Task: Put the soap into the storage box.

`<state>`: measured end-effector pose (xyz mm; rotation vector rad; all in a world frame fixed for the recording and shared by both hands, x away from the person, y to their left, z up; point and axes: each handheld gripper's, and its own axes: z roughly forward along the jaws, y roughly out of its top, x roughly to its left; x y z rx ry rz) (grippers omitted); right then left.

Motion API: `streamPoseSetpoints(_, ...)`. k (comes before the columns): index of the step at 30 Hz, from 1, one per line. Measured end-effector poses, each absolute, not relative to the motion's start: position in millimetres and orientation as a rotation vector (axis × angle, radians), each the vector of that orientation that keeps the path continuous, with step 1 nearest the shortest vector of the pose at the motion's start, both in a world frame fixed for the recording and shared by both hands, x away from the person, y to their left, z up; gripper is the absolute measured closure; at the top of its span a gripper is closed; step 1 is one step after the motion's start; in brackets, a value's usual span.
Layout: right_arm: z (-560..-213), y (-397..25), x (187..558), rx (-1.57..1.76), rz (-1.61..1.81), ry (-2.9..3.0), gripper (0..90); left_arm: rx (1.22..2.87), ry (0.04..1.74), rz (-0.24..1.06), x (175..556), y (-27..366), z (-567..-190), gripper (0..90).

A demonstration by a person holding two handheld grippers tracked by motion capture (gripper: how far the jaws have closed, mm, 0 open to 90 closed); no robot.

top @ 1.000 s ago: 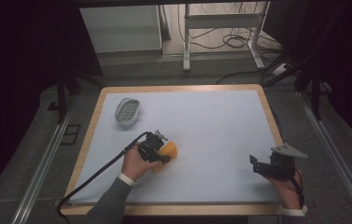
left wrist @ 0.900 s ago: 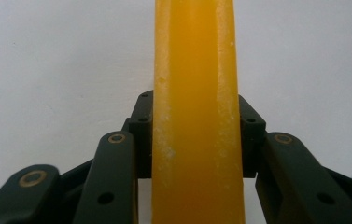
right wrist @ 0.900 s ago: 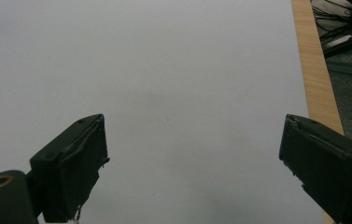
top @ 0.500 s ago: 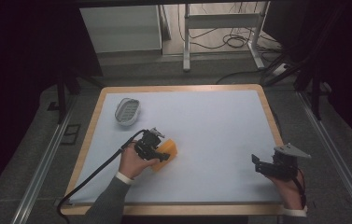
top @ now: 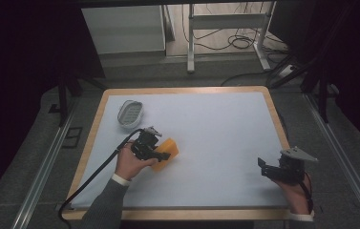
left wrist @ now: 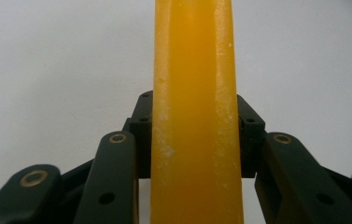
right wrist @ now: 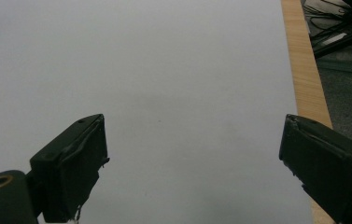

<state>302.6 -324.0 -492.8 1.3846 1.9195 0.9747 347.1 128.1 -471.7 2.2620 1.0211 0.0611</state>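
Orange sponge pinched edge-on in L gripper jaws, long axis running straight out from them, over table left-front w/ soap dish near behind-left; R gripper jaws spread, idle, well apart.

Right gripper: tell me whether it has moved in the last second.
Yes. The right gripper has slid slightly nearer the table's front edge, judged in the high view.

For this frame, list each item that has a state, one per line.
Left gripper: shut on the orange sponge.
Orange sponge: clamped edge-on between the jaws, over the table.
Right gripper: open, holding nothing.
Soap dish: upright on the table, nothing in it.
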Motion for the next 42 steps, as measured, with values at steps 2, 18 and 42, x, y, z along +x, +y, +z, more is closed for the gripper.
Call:
streamPoseSetpoints(2, -493, -325, 303, 1.384, 0.973, 1.916, 7.8, 2.26, 1.021, 0.059, 347, 129, -471, 61.0)
streamPoseSetpoints(18, -493, -325, 303, 1.385, 0.969, 1.914, 7.8, 2.21, 1.011, 0.137, 342, 140, -454, 61.0)
streamPoseSetpoints(42, -493, -325, 303, 1.389, 0.96, 1.912, 7.8, 2.17, 1.067, 0.165, 362, 160, -442, 61.0)
